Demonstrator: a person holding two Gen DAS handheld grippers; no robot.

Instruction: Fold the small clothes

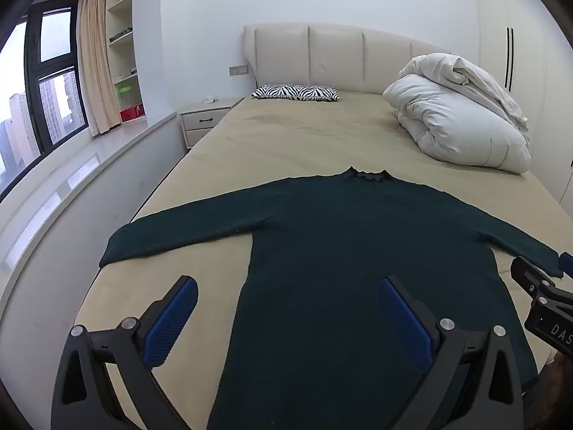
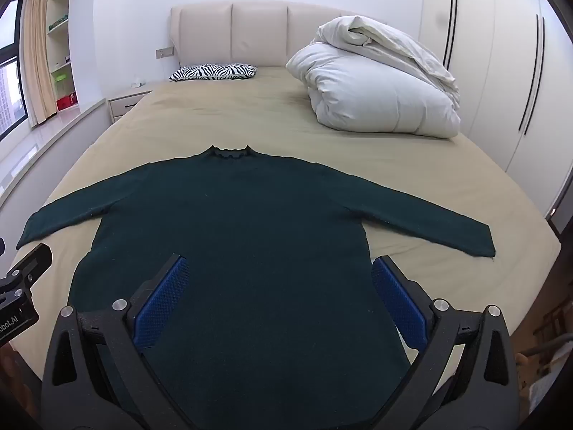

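Observation:
A dark green long-sleeved sweater lies flat on the bed, collar toward the headboard and both sleeves spread out sideways. My left gripper hovers open above the sweater's lower left part, its blue pads wide apart with nothing between them. My right gripper hangs open over the lower right part of the body, also holding nothing. The right gripper shows at the right edge of the left wrist view near the right sleeve's cuff. The sweater's hem is hidden behind the gripper frames.
The bed has a tan sheet. A zebra-print pillow lies by the headboard and a bundled white duvet sits at the far right. A nightstand and a window ledge run along the left; wardrobes stand at the right.

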